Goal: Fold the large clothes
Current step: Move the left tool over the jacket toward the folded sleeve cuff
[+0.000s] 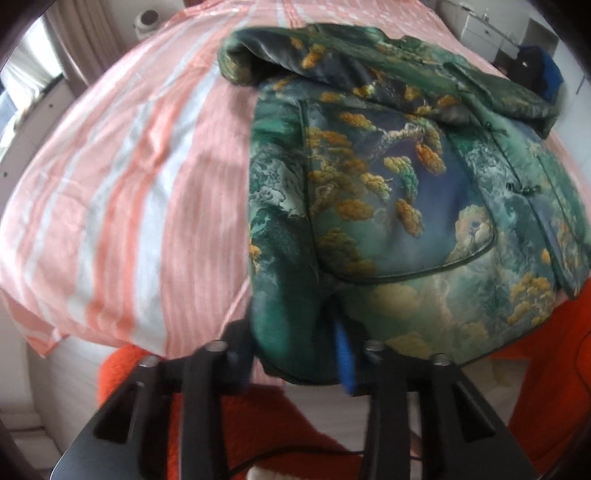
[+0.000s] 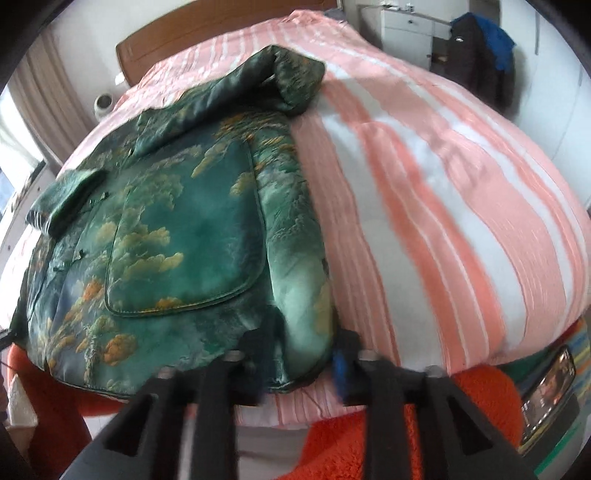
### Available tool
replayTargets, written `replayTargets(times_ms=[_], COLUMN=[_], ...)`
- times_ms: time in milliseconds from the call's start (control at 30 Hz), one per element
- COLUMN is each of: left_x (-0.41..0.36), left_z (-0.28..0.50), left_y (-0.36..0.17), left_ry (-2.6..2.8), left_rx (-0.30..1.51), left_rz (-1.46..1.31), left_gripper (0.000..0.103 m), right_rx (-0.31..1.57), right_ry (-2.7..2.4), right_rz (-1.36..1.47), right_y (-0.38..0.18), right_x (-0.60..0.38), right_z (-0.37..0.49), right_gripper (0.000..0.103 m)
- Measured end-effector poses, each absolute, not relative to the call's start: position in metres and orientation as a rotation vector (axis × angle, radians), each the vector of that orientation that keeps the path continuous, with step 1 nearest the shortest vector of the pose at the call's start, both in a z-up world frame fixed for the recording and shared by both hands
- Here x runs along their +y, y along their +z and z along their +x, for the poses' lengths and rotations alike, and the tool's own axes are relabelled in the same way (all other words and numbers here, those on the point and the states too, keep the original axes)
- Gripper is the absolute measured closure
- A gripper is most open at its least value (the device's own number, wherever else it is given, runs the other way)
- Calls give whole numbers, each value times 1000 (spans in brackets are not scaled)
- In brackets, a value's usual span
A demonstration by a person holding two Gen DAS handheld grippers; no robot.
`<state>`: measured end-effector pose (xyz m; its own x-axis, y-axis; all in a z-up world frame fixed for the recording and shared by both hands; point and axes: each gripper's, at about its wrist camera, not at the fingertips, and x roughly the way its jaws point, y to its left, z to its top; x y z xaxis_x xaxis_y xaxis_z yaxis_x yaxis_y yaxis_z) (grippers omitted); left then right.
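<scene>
A green satin jacket (image 1: 399, 206) with gold and blue cloud print lies flat on a pink and white striped bedspread (image 1: 129, 192), sleeves folded across its top. My left gripper (image 1: 295, 354) stands at the jacket's lower left hem corner with the fabric between its jaws. In the right wrist view the jacket (image 2: 177, 236) fills the left half, and my right gripper (image 2: 301, 354) stands at its lower right hem corner with fabric between its jaws. Both views are blurred at the fingertips.
The striped bedspread (image 2: 443, 206) covers the bed. An orange fuzzy garment (image 2: 369, 443) hangs below the bed's near edge. A wooden headboard (image 2: 192, 40), white drawers (image 2: 406, 26) and dark clothes on a chair (image 2: 476, 55) stand at the far end.
</scene>
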<state>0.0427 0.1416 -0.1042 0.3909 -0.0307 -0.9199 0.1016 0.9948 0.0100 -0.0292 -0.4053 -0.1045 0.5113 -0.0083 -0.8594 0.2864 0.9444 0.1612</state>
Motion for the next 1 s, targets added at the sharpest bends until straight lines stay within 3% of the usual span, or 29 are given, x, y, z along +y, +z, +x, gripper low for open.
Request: replayTargets(times_ms=[67,100,267,600,1000], left_x=[146,149,151,72,-17], left_z=[42,38,32,54,76], left_y=[-96,-88,-47,21,17], left_ry=[-79,-67,-30,-173,-318], left_rx=[1146,1127,1036,831,765], left_rz=[45,33,46,159,391], left_gripper=[41,38,32,16,10], right_rx=[1006,990,868,662,684], right_ry=[-192,-203,-317,-294,-223], right_rz=[323,329,264,89,74], right_y=[-103,-101,-78,-36,-50], right_x=[-407,-407,-402,-348,-331], right_z=[-41,-45,-70,-77,-77], right_gripper=[25,22,22,18,18])
